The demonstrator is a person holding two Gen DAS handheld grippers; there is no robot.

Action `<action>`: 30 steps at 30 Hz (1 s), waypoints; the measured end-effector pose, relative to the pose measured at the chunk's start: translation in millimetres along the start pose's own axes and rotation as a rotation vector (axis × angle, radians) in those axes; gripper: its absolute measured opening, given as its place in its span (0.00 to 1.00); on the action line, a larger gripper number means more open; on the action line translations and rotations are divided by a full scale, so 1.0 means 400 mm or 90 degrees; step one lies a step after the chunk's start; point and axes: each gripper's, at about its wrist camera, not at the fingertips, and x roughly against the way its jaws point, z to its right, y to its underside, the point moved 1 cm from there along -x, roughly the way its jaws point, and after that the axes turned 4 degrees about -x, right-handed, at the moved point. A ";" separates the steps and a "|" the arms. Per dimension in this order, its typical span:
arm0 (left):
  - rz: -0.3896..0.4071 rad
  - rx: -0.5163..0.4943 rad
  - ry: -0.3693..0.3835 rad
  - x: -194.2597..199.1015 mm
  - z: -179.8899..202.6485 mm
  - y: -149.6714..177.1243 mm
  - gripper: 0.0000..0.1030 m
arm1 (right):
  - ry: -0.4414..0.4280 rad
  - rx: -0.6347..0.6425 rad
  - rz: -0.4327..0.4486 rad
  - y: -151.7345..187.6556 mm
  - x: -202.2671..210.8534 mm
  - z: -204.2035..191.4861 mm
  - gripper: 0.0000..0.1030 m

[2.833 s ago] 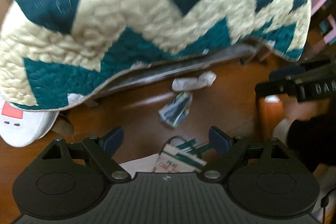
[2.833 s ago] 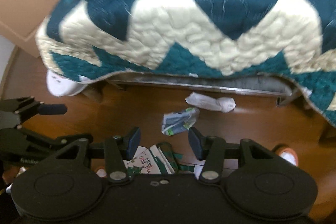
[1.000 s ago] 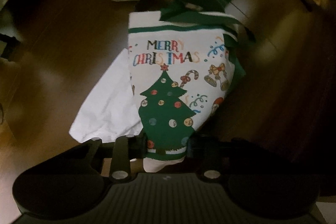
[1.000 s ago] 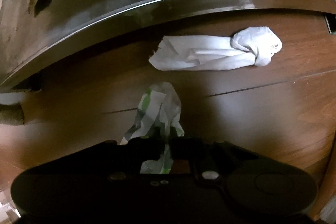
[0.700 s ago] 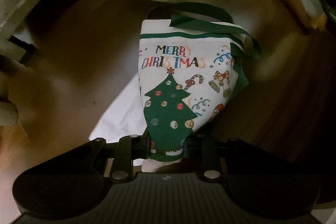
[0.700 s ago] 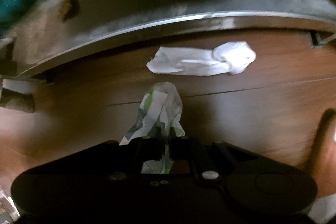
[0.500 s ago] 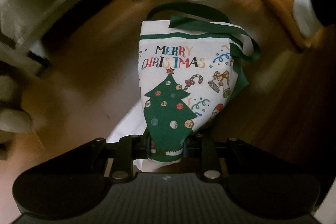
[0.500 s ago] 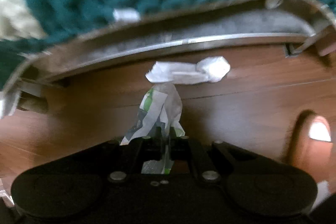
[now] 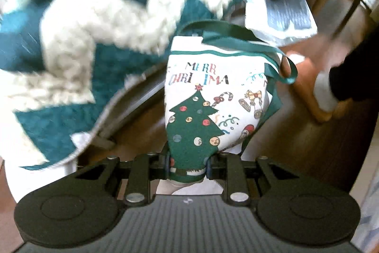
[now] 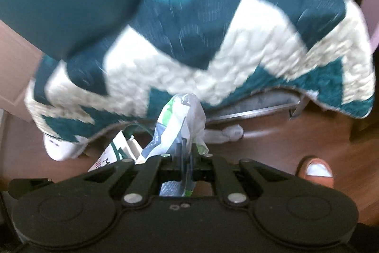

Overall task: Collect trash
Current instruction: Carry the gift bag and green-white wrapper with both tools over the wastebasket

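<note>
A teal and cream zigzag quilt (image 10: 213, 39) fills the upper half of both wrist views, draped over a bed whose metal rail (image 10: 255, 112) shows under its hem toward 3 o'clock of the right wrist view. Below it runs the brown wooden floor (image 10: 272, 146). In the left wrist view a white cloth Christmas bag (image 9: 213, 110), printed with a green tree and "MERRY CHRISTMAS" and trimmed with green ribbon handles (image 9: 239, 42), hangs off the floor at the centre; the left gripper (image 9: 187, 164) has its two fingers closed narrowly on the bag's lower edge, pads pressed into the fabric. The same bag peeks in at 8 o'clock of the right wrist view. The right gripper (image 10: 183, 153) is pinched almost fully together on a crumpled white, green and grey wrapper (image 10: 180, 120), which stands up from the fingertips at the centre of that view, clear of the floor. At 1 o'clock in the left wrist view the wrapper appears again, held under the dark body of the right gripper. A knotted white tissue (image 10: 227, 132) lies on the floor beside the rail, just to 3 o'clock of the wrapper. A toe of a shoe (image 10: 317, 168) shows at 4 o'clock.
</note>
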 end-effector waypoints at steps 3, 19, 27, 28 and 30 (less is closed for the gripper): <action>0.033 0.008 -0.026 0.098 0.015 -0.031 0.25 | -0.025 0.004 0.040 -0.009 0.103 -0.002 0.05; 0.219 0.152 -0.152 0.598 0.039 -0.188 0.25 | -0.090 0.098 0.260 -0.144 0.628 -0.076 0.05; 0.317 0.225 -0.194 0.814 -0.042 -0.320 0.25 | -0.107 0.157 0.334 -0.254 0.739 -0.187 0.05; 0.327 0.233 -0.194 0.838 -0.052 -0.336 0.25 | -0.106 0.164 0.342 -0.268 0.749 -0.203 0.05; 0.350 0.248 -0.200 0.884 -0.080 -0.379 0.25 | -0.108 0.176 0.355 -0.300 0.761 -0.235 0.05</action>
